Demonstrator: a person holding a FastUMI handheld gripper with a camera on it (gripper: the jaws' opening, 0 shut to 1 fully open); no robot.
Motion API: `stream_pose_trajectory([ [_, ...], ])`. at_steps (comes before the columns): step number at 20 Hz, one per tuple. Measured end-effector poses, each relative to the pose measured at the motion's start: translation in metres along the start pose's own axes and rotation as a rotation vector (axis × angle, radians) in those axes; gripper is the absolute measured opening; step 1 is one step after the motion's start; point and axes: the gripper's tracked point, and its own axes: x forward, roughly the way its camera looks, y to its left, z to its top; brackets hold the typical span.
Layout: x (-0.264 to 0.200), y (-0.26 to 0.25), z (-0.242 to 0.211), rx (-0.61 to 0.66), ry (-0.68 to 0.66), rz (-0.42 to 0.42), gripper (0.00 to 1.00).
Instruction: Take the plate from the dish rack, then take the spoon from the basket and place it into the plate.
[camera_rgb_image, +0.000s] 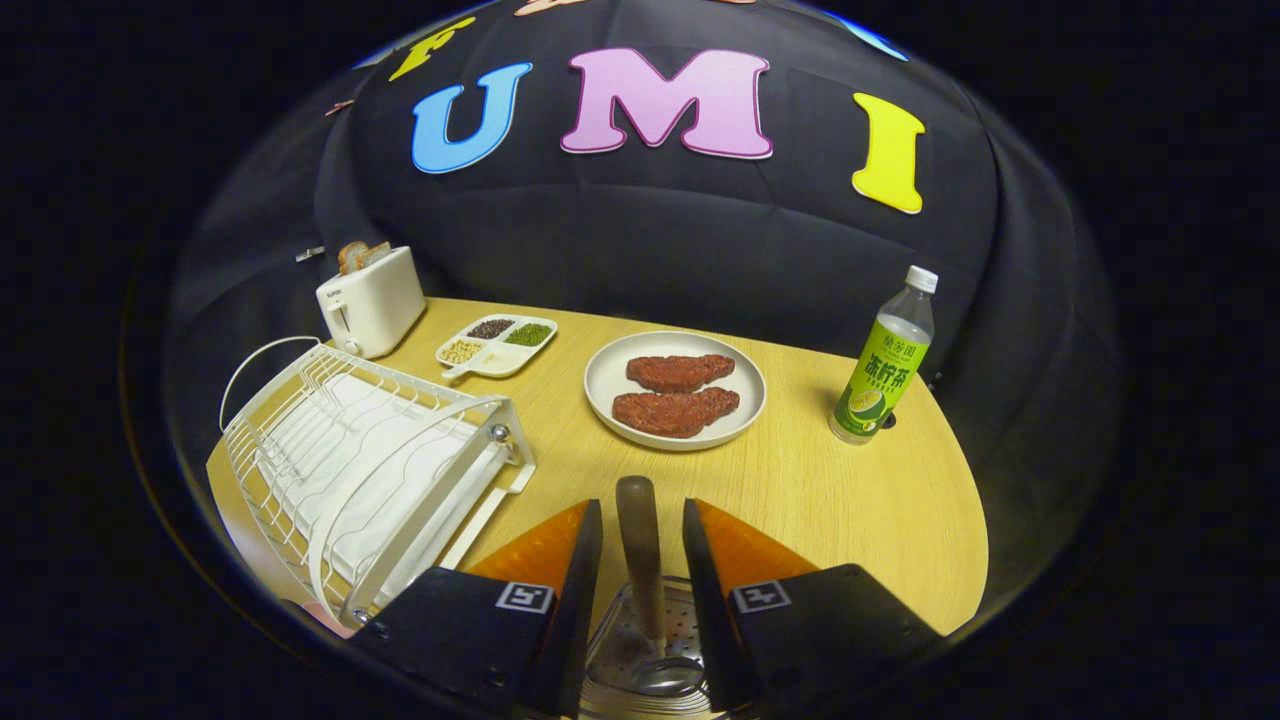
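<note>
Two steps make up this job, and I judge the first one finished: the plate sits flat on the wooden table, well beyond my fingers, and the white dish rack beside my left finger holds no plate that I can see. Two reddish slabs of meat already lie on the plate, so free room for the spoon is along its rim.

Now I am on the second step. My gripper hangs over the metal basket, and the spoon stands upright between my fingers, its handle rising past the tips and its bowl down in the basket. My fingers are close on either side of the handle, yet narrow gaps show, so I cannot tell whether they grip it.

Left to do, as I judge it: lift the spoon, carry it forward, lay it on the plate. A toaster, a divided tray and a bottle stand clear of that path.
</note>
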Motion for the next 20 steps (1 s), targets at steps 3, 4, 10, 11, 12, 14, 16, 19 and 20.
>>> stream_pose_trajectory([
  [3, 0.001, -0.001, 0.004, 0.038, -0.011, 0.004, 0.30],
  [4, -0.001, -0.003, 0.004, 0.041, -0.006, 0.001, 0.20],
  [10, -0.021, -0.005, 0.014, -0.011, -0.042, 0.000, 0.13],
  [11, -0.029, -0.007, 0.019, -0.023, -0.055, -0.007, 0.12],
  [12, -0.038, -0.009, 0.025, -0.035, -0.072, -0.017, 0.12],
  [14, -0.059, -0.014, 0.045, -0.055, -0.116, -0.036, 0.12],
  [16, -0.082, -0.015, 0.065, -0.068, -0.152, -0.040, 0.12],
  [19, -0.122, -0.012, 0.096, -0.079, -0.206, -0.055, 0.12],
  [20, -0.135, -0.009, 0.105, -0.081, -0.221, -0.063, 0.12],
])
